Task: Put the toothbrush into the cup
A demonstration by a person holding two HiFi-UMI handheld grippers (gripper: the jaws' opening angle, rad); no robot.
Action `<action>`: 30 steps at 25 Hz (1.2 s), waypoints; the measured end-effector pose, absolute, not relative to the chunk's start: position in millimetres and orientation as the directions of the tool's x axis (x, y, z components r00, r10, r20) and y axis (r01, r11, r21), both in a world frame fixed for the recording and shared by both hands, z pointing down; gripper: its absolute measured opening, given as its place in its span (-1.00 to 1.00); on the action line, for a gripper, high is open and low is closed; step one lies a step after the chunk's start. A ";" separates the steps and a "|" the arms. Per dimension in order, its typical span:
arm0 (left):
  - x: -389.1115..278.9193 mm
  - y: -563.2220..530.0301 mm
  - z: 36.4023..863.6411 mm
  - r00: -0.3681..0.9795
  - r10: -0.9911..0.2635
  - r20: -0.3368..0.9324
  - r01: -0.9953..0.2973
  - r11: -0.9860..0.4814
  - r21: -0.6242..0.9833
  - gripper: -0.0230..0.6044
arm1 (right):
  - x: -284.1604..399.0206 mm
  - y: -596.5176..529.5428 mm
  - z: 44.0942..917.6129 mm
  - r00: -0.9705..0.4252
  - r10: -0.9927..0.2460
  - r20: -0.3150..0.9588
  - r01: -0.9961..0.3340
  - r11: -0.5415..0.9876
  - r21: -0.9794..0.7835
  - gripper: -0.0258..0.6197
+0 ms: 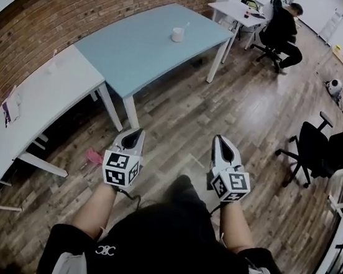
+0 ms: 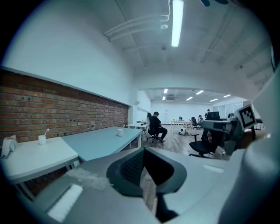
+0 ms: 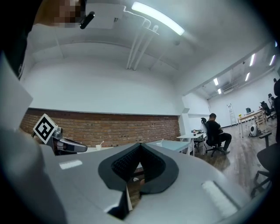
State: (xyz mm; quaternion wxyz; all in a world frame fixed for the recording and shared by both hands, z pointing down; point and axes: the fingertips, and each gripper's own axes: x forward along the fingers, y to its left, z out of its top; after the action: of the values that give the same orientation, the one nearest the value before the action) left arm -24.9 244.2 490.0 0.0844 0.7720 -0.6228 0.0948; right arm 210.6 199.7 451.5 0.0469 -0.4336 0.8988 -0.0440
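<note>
Your left claw [image 1: 135,133] and right claw [image 1: 221,141] are pressed together and empty, likely because the cup [image 1: 177,34] stands on the blue desk [image 1: 139,50], well beyond them; the toothbrush is too small to make out.

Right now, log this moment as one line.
left gripper: shut, empty | right gripper: shut, empty | white cup: on blue table, far from both grippers | toothbrush: not in either gripper
</note>
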 end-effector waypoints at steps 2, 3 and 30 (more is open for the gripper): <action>-34.2 273.9 490.3 0.184 -0.946 0.267 -0.981 -0.194 -0.008 -0.90 | 209.0 229.3 450.1 -0.618 -0.786 -0.036 -0.776 0.617 -0.130 -0.89; -39.1 287.4 489.5 0.178 -0.945 0.274 -0.983 -0.186 -0.001 -0.90 | 208.5 241.7 449.1 -0.616 -0.787 -0.029 -0.778 0.614 -0.134 -0.89; 9.4 360.5 477.5 0.209 -0.933 0.293 -0.978 -0.193 0.083 -0.90 | 264.5 319.7 439.9 -0.562 -0.824 0.064 -0.821 0.548 -0.161 -0.90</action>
State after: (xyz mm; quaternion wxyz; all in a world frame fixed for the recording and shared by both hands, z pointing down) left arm 9.4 360.5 477.5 0.1260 0.7672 -0.6226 0.0884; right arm 264.5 319.7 439.9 0.0098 -0.4677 0.8796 -0.0865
